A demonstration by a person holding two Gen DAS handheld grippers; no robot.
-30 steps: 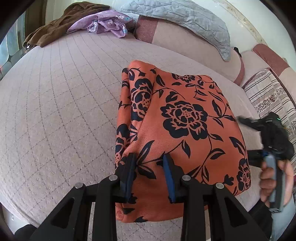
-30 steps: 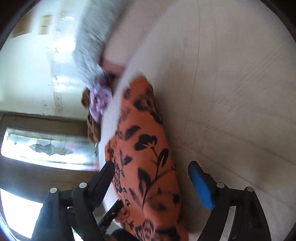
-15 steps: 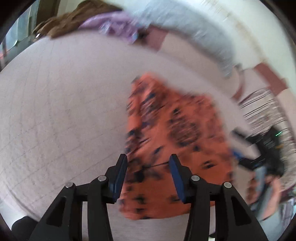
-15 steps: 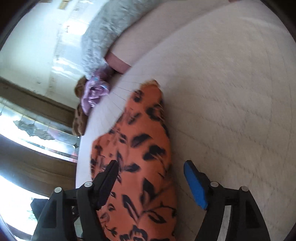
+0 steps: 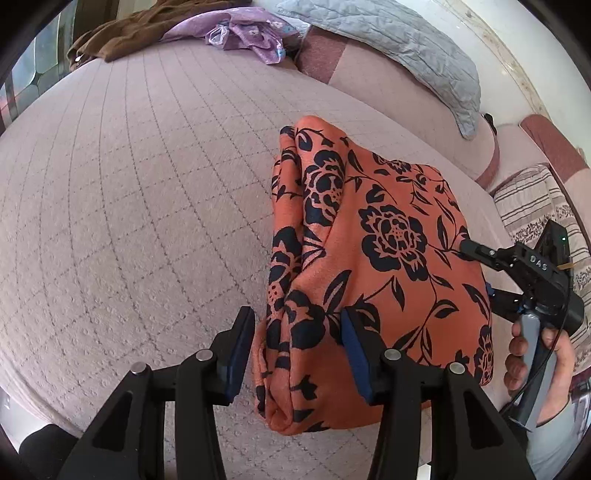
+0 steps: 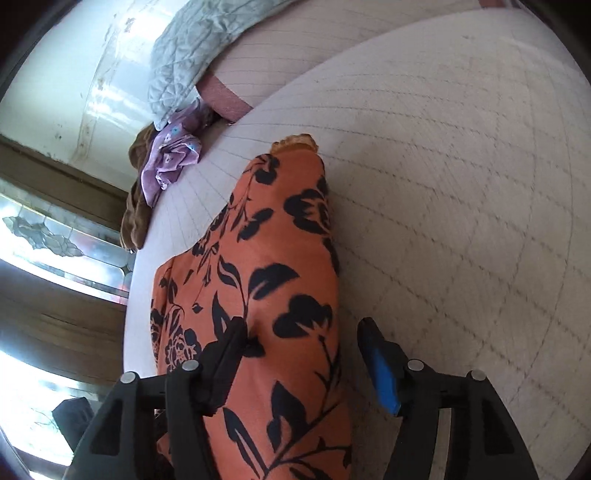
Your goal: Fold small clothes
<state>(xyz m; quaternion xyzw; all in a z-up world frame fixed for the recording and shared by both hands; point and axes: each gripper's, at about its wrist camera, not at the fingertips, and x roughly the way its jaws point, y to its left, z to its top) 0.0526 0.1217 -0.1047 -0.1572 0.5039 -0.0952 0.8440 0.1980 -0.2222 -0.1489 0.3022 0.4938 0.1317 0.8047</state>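
We see the folded orange floral garment lying on the quilted pinkish bedspread, its layered fold edge on the left in the left wrist view and its lower right corner hidden behind our right gripper. Our left gripper straddles the near corner of that fold; its jaws are opening, with cloth between the blue pads, the left pad clear of the fabric, and we cannot tell whether the right pad still touches it. Our right gripper sits over the garment's long right edge; its jaws are closing with cloth between them, the dark finger against the fabric, the blue pad apart from it over bare bedspread. In the left wrist view the right gripper's fingertips are partly cut off by the garment, and the hand holding its handle is clipped by the lens rim. At the far end a purple garment and a brown cloth lie bunched, too crumpled to name more closely, beside a grey quilted pillow. A striped cushion shows at right, half hidden. The window in the right wrist view is blown out by glare
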